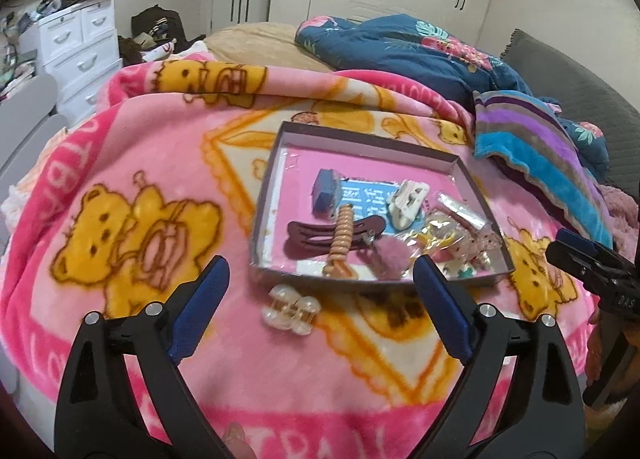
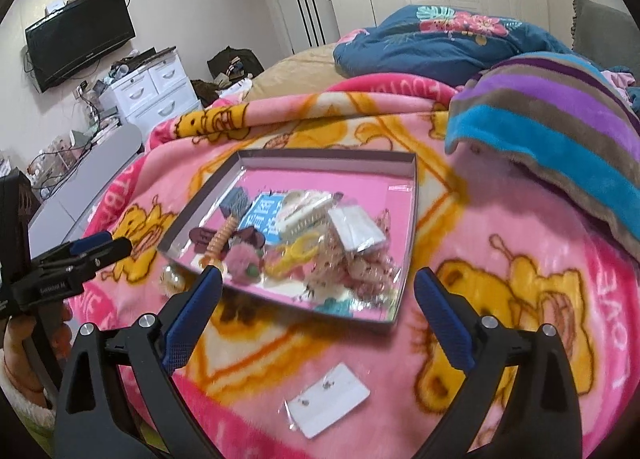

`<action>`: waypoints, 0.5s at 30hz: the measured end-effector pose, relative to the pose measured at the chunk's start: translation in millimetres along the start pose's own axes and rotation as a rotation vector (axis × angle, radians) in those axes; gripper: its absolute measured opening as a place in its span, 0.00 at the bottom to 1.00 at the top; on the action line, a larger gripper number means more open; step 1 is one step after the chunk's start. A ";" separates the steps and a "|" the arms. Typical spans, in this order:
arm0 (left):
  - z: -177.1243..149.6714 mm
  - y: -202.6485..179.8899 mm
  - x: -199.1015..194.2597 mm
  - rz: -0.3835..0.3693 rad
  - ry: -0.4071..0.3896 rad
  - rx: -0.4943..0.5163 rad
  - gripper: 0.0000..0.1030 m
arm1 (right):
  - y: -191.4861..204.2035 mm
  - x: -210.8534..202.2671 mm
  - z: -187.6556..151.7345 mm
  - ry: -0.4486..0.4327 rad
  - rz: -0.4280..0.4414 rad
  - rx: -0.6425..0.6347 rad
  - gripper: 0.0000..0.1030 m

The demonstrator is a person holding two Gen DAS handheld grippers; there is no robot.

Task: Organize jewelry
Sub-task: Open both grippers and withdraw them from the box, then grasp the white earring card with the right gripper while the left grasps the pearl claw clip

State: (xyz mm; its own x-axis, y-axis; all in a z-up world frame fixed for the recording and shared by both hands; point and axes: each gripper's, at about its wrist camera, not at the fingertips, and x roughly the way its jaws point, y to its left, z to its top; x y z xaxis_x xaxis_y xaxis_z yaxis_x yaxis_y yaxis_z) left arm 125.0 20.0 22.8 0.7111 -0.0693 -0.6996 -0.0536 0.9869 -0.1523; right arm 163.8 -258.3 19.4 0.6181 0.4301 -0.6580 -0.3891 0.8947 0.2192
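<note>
Shallow grey box (image 1: 276, 175) on pink bear blanket (image 1: 132, 163), open-topped, pink floor. Inside: blue block (image 1: 325, 191) toward 10 o'clock, blue printed card (image 1: 366, 199) at centre, white claw clip (image 1: 408, 203) toward 2 o'clock, maroon snap clip (image 1: 320, 237) crossed by tan spiral clip (image 1: 342, 243) toward 7 o'clock, pink pompom (image 1: 390, 255) at 6 o'clock, clear packets and yellow pieces (image 1: 452, 235) heaped toward 4 o'clock. Outside box: pearl claw clip (image 1: 291, 309) on blanket just beyond 7 o'clock corner; white earring card (image 2: 330, 399) on blanket beyond 6 o'clock edge. Left gripper (image 1: 322, 287) spread wide, empty, hovering over pearl claw clip. Right gripper (image 2: 318, 299) spread wide too, empty, above earring card.
</note>
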 end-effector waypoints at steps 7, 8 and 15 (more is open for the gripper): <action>-13.8 11.4 1.1 0.024 0.021 -0.012 0.85 | 4.3 7.7 -21.4 0.056 -0.002 0.009 0.93; -16.6 13.0 2.7 0.028 0.028 -0.014 0.86 | 3.9 9.4 -24.7 0.067 -0.001 0.014 0.93; -36.3 25.1 17.9 0.044 0.081 -0.023 0.87 | -1.5 23.1 -55.9 0.156 -0.011 0.067 0.93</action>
State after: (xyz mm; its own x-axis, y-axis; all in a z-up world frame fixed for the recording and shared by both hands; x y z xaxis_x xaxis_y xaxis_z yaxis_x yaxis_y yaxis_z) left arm 110.9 38.3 -18.9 0.6487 -0.0387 -0.7601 -0.1004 0.9856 -0.1359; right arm 140.5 -256.4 -36.4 0.5069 0.4011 -0.7630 -0.3335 0.9075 0.2555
